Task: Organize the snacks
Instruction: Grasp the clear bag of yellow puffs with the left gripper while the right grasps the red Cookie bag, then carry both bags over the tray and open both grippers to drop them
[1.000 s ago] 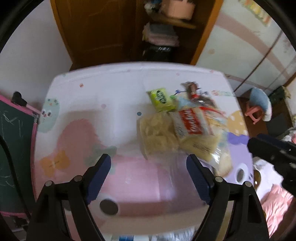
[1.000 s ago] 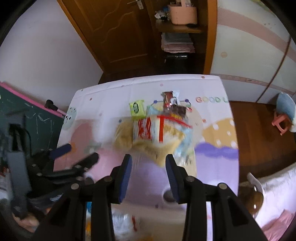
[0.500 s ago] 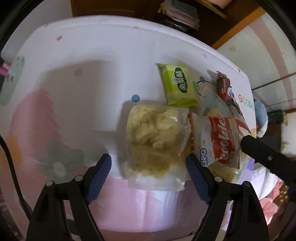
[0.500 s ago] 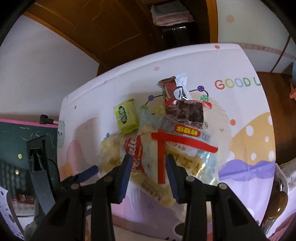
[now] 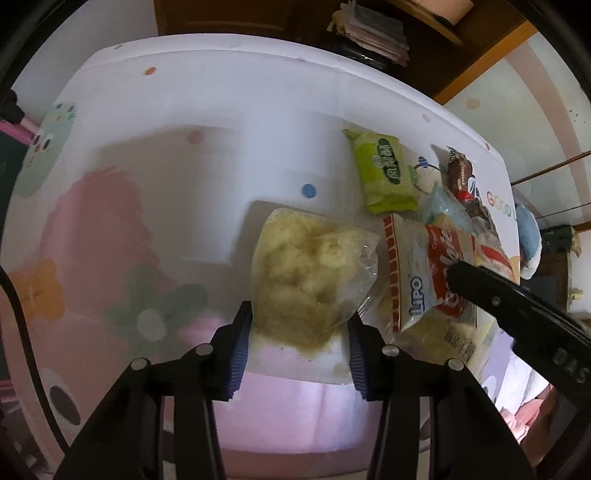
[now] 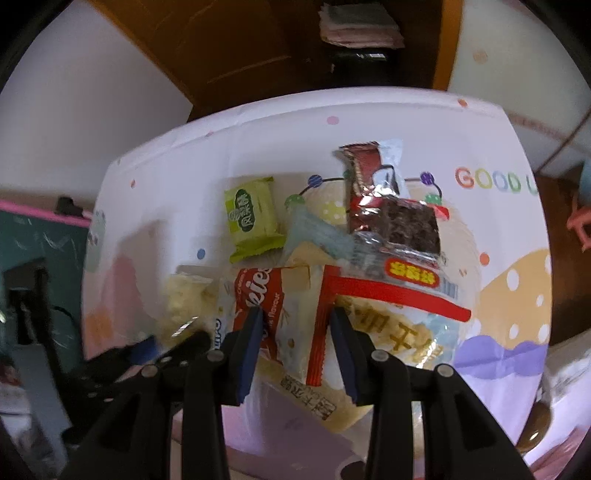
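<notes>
A clear bag of pale yellow snacks (image 5: 310, 280) lies on the patterned tablecloth (image 5: 184, 110). My left gripper (image 5: 299, 350) points down at its near end; the jaws are closing, and the blue pads (image 5: 240, 347) touch both sides of the bag. To the right lie a red-and-white cookie packet (image 5: 428, 273), a green packet (image 5: 384, 173) and a brown wrapper (image 5: 458, 173). My right gripper (image 6: 297, 349) hangs over the cookie packet (image 6: 258, 295) and a large bag with a red cross band (image 6: 402, 306). Its jaws are closing, with the red band between them but not pinched.
The snacks form one pile right of the table's middle, with a dark chocolate pack (image 6: 410, 225) on top. A chalkboard (image 6: 40, 240) stands left of the table. Behind it are a wooden door (image 6: 229, 48) and a shelf with folded cloths (image 6: 362, 26).
Both grippers came down close over the snack pile. The left jaws narrowed from wide open onto the clear bag. The right jaws narrowed slightly.
</notes>
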